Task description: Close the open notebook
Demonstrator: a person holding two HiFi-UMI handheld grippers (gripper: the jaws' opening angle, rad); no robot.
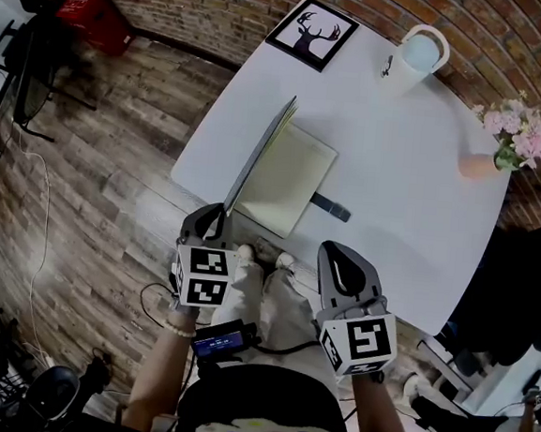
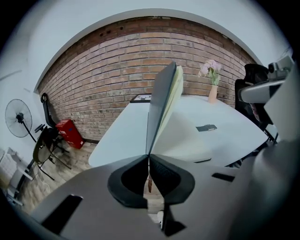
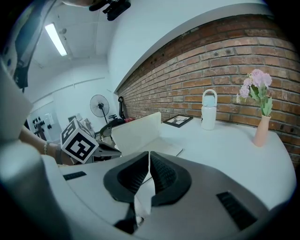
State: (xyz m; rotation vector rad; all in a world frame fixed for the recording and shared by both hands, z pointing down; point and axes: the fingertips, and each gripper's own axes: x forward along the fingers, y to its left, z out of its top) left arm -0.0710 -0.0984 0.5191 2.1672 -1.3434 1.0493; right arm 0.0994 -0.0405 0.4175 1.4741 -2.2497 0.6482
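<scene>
The notebook lies on the white table with its cream pages flat. Its grey cover stands almost upright along the left side. My left gripper is shut on the cover's near corner at the table's front edge. In the left gripper view the cover rises straight out of the closed left gripper, with the pages to its right. My right gripper hovers at the table's near edge, right of the notebook, shut and empty. The right gripper view shows the right gripper closed and the raised cover beyond.
A small dark flat thing lies just right of the notebook. A framed deer picture, a white jug and a vase of pink flowers stand along the far side. A red crate sits on the wooden floor.
</scene>
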